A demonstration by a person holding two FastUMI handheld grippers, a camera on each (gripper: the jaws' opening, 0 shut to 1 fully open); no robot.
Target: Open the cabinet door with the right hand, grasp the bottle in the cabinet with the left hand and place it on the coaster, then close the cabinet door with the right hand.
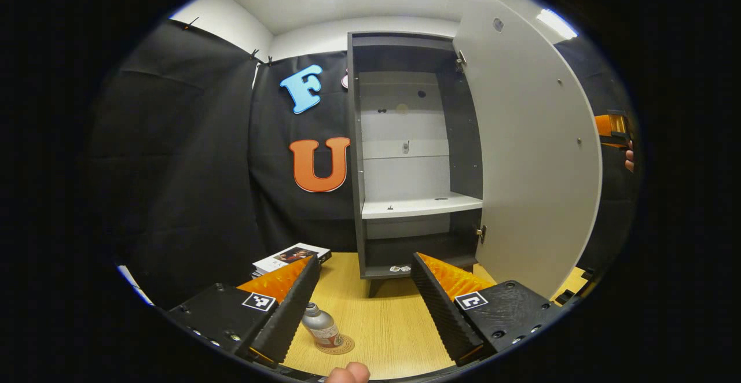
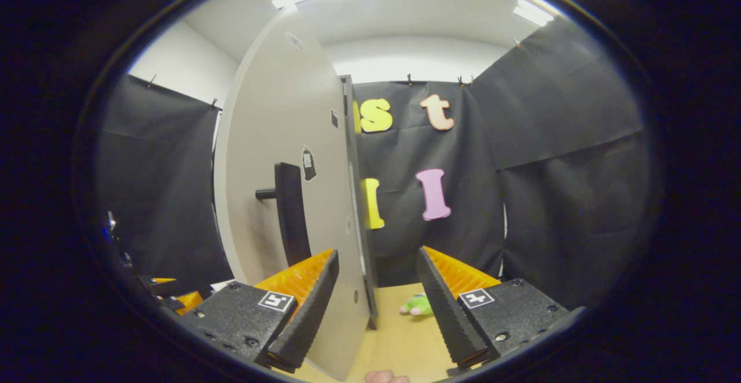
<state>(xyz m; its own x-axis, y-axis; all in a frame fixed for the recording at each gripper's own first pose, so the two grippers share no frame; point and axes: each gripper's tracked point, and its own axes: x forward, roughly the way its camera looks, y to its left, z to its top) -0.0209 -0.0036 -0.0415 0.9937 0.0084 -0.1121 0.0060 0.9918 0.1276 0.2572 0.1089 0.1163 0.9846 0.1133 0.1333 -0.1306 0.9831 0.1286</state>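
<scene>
A small silver bottle (image 1: 320, 326) stands upright on a round coaster (image 1: 338, 346) on the wooden table, just inside the left finger of my left gripper (image 1: 365, 308), which is open and not touching it. The grey cabinet (image 1: 414, 157) stands ahead with its white door (image 1: 529, 151) swung wide open to the right; its shelves hold no bottle. My right gripper (image 2: 376, 308) is open beside the door's outer face (image 2: 278, 186), near the dark handle (image 2: 288, 212), with nothing between its fingers. The other gripper (image 1: 612, 127) peeks past the door's edge.
A stack of books (image 1: 291, 257) lies on the table left of the cabinet. A small green toy (image 2: 418, 305) sits on the table right of the door. Black cloth walls close the booth on all sides.
</scene>
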